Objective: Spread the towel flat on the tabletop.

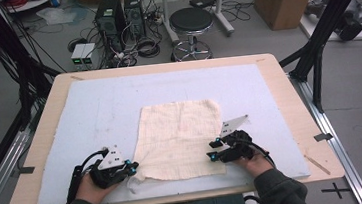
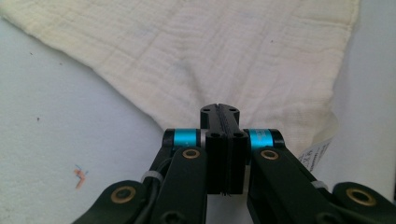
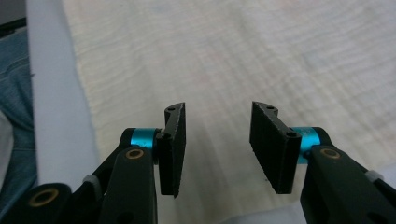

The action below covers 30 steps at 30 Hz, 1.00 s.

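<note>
Forearms in dark sleeves enter at the near table edge. Left gripper point(image 1: 133, 168) has its jaws pressed together at the near-left corner of the cream muslin cloth point(image 1: 180, 137), which lies flat on the pale blue mat point(image 1: 94, 105); whether fabric is caught cannot be told, so a lift may slip free. Right gripper point(image 3: 217, 140) hovers level over the near-right edge, jaws spread, gripping nothing; an uneven pull would bunch or skew the cloth.

Open mat point(image 1: 94, 105) all around the flat cloth point(image 1: 182, 132).
</note>
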Motion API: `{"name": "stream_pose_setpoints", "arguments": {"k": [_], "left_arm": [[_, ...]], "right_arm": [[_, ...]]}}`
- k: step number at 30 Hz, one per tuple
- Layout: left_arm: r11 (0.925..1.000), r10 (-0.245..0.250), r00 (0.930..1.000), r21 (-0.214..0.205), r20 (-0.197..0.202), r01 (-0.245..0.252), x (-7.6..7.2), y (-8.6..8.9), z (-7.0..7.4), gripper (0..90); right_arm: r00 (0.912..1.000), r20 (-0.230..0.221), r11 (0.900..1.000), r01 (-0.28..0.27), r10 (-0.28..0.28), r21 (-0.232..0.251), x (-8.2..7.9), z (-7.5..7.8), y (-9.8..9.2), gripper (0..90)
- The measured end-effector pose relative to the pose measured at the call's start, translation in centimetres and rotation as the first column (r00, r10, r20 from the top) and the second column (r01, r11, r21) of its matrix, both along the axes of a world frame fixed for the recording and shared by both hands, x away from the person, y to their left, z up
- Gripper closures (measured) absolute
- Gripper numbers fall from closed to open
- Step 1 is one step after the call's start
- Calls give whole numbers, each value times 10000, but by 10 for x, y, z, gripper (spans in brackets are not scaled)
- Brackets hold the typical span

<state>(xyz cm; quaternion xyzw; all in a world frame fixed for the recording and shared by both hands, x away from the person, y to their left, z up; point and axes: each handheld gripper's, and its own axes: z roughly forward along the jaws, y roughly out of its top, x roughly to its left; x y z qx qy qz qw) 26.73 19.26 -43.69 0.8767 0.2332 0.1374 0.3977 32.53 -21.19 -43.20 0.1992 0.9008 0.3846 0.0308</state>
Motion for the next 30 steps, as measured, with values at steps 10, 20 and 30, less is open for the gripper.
{"name": "stream_pose_setpoints", "arguments": {"k": [10,20,30], "left_arm": [[9999,-114,9999,44,15,114,-19,3,3,892],[9999,-9,9999,-109,-149,7,-17,2,-4,890],[9997,-104,9999,-217,-47,103,-17,0,-4,886]], "right_arm": [[9901,-155,9898,-1401,1397,-259,-23,-2,3,566],[9850,-247,9842,-1719,1710,-416,-25,-4,2,873],[9781,-546,9792,-2023,2010,-185,-34,-2,-7,887]]}}
